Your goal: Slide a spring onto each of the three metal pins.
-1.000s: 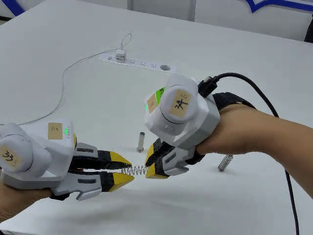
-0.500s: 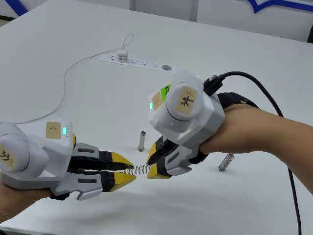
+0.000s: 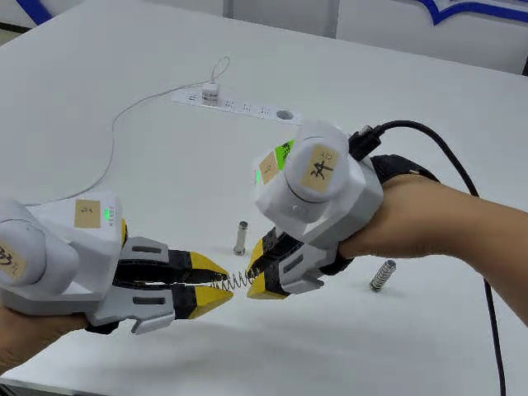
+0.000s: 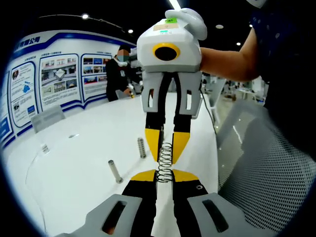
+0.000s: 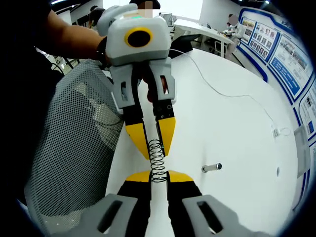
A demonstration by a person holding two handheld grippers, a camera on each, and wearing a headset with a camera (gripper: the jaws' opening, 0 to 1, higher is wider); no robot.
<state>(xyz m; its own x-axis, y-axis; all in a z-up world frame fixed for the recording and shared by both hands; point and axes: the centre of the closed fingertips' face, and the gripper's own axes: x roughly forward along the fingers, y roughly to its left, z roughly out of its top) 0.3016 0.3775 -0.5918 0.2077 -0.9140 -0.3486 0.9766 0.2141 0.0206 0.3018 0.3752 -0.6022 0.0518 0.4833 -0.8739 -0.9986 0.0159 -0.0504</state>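
Above the white table [image 3: 148, 173], my left gripper [image 3: 224, 286] and right gripper [image 3: 254, 281] each pinch one end of a spring [image 3: 237, 282], jaws narrow; an upright metal pin [image 3: 241, 238] stands just behind

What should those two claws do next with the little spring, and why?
Probably the left gripper should let go, so the right gripper can carry the spring to the bare pin. Both grip the spring's ends in the air, and that pin stands upright without one.

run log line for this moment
left gripper: shut on spring | right gripper: shut on spring | bare pin: upright | second spring: untouched
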